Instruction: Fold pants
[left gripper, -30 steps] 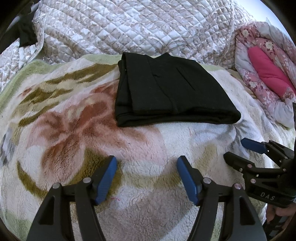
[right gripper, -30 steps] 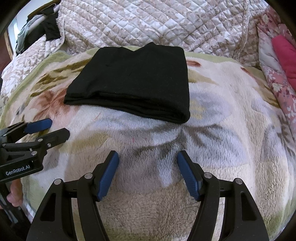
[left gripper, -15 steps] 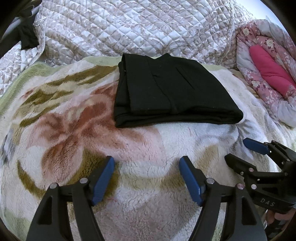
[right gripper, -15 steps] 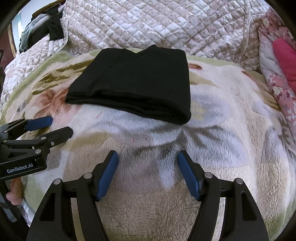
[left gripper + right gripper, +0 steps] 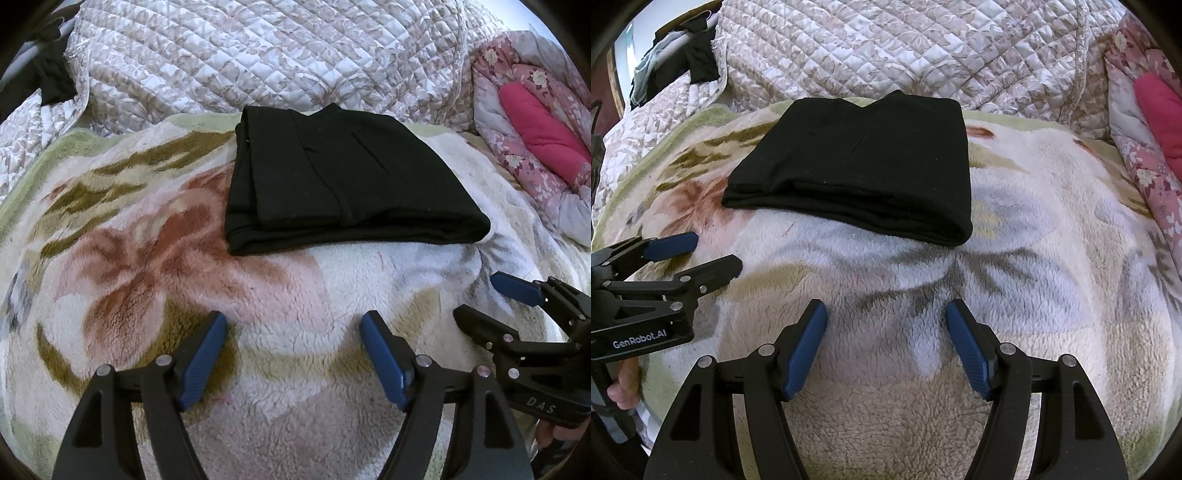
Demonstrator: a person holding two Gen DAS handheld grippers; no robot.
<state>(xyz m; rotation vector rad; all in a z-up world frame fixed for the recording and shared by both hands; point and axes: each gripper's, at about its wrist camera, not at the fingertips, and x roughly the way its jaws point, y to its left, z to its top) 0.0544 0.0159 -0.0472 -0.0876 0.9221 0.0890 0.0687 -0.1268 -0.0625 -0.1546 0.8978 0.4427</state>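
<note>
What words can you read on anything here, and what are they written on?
"GenRobot.AI": white letters on the black body of the left tongs, read in the right wrist view.
"DAS": pale letters on the black body of the right tongs, read in the left wrist view; it may be part of a longer word.
The folded black pants and the fluffy flowered blanket show no words.

The bed wears a fleecy floral blanket (image 5: 155, 258). Folded black pants (image 5: 343, 184) lie flat on it, ahead of both tools and apart from them, with a quilted coverlet (image 5: 258, 55) heaped just beyond.
</note>
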